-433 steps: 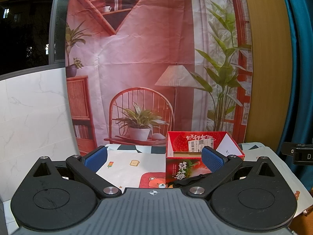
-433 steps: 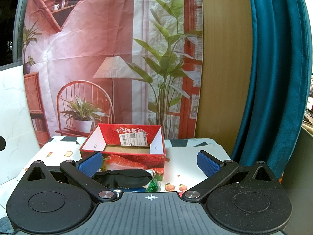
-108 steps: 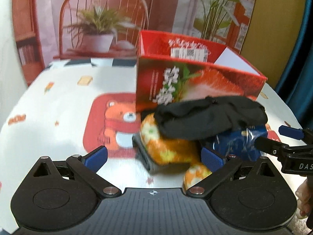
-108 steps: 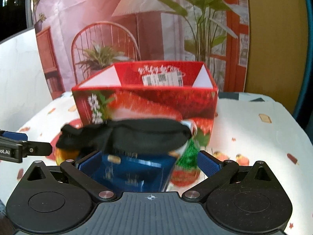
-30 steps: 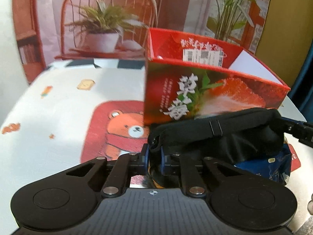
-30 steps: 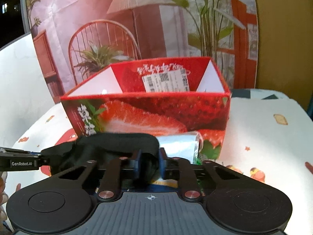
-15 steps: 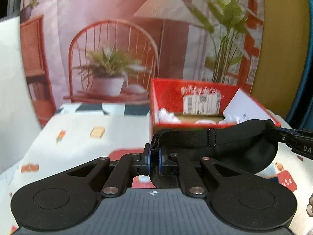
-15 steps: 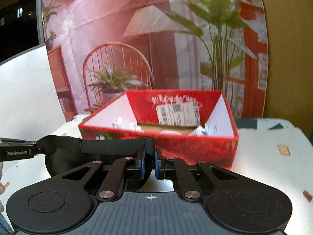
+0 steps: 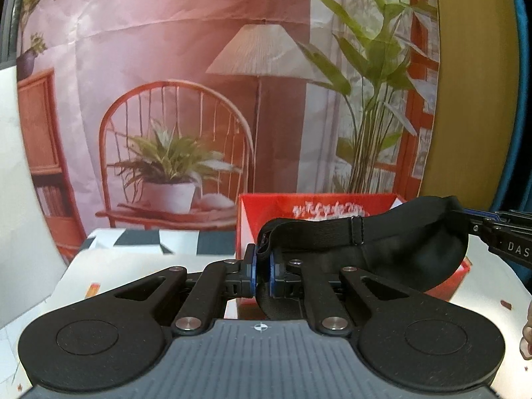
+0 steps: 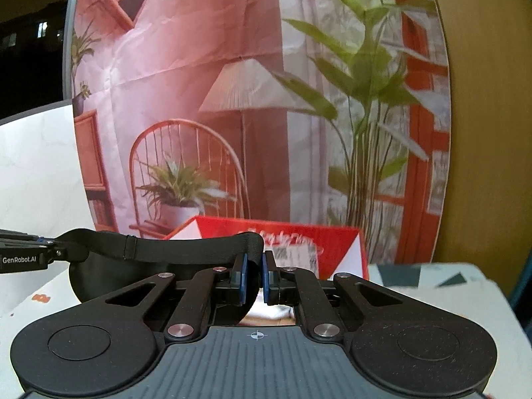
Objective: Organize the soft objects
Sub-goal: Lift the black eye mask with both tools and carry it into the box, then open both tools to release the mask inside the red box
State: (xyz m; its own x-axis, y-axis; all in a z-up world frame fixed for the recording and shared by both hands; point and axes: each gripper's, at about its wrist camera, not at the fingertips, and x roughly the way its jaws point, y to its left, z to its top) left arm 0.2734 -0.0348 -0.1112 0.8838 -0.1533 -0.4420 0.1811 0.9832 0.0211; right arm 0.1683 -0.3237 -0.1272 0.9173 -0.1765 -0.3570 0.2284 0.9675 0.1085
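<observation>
1. Since a second ago, both tools have risen from the pile in front of the box, and the black padded sleep mask with its elastic strap [image 9: 412, 242] now hangs stretched in the air between them, level with the box's rim.
2. Left hand-held gripper [image 9: 262, 274] is clamped shut on one end of the mask, its blue pads pinching the strap fold.
3. Right hand-held gripper [image 10: 254, 276] is likewise closed on the other end, with the black fabric squeezed between its pads.
4. Behind and below the mask stands the open red cardboard box printed with strawberries [image 10: 319, 236], on the desk with the white patterned cloth [image 9: 139, 259].
5. My judgement is that the step in hand is carrying the mask to the box; it is lifted but not yet over the opening.
6. Next, both tools would need to travel forward together, keeping the mask taut enough to clear the near wall, then lower it inside and release both ends.
7. Because the mask is limp, one end released early would likely swing and could drape over the rim.
</observation>
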